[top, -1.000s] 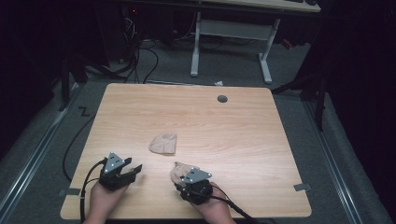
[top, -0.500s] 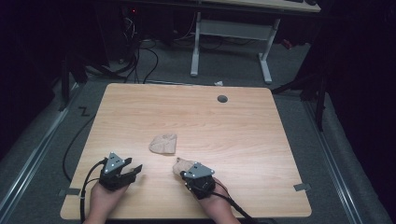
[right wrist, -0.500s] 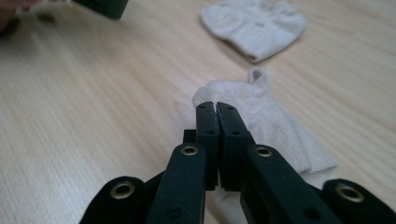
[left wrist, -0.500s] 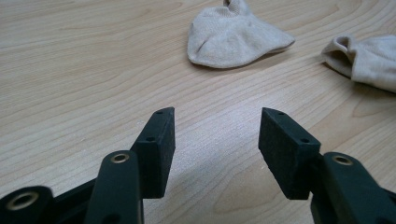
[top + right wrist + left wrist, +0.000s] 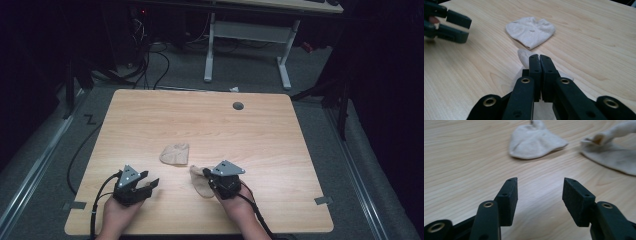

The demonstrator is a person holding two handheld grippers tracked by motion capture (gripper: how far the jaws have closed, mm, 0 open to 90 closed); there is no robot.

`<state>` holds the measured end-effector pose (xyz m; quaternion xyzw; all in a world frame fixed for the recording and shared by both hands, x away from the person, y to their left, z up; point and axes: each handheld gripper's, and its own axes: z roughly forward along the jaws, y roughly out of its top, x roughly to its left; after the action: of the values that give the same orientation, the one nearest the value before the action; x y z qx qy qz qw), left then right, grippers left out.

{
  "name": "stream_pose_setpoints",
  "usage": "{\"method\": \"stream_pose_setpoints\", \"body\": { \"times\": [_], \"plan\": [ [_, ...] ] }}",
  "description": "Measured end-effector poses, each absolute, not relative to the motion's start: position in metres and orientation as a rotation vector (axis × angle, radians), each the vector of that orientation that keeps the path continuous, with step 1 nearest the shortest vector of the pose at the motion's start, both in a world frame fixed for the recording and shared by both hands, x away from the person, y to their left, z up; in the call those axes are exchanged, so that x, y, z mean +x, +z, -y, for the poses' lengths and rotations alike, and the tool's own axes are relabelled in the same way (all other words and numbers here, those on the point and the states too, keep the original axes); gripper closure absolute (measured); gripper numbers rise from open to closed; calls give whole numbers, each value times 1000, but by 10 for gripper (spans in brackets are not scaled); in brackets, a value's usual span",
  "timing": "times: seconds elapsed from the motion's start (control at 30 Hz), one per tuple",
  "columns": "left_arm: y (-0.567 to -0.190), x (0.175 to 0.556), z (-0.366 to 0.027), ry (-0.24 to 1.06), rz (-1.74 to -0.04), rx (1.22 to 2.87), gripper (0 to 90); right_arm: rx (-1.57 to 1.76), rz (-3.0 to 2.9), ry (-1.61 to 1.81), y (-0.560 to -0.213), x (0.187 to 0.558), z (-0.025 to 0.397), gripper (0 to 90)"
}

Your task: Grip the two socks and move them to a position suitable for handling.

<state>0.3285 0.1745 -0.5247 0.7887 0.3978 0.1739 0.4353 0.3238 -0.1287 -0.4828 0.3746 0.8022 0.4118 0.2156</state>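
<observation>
Dark floor and cables ring the wooden table, whose top is bare apart from two small beige socks toward its near edge. I have my right gripper clenched on the nearer sock, jaws pressed together with a fold of the fabric rising just past their tips. In the high view that sock lies close to the near edge, a little right of the middle, one end lifted off the wood where I hold it and the rest draped on the surface. I judge the pinch is taken at the end of the sock so the body can hang or drag free for pairing.

My left gripper stands released, jaws wide apart with nothing between them, low over the wood near the near-left corner. It points toward both socks, which suggests it is ready to take the free end.

Beyond them, nearer the table's middle, the second sock lies flat and folded on itself, apart from the held one and untouched by either gripper.
</observation>
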Motion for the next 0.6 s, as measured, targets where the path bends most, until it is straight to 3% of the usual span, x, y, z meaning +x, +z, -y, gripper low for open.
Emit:
{"method": "stream_pose_setpoints", "body": {
  "times": [0.6],
  "plan": [
    [-521, 314, -108, 331, -835, 2032, 461, 1087, -2168, 1069, -489, 347, 150, 892]
  ]
}}
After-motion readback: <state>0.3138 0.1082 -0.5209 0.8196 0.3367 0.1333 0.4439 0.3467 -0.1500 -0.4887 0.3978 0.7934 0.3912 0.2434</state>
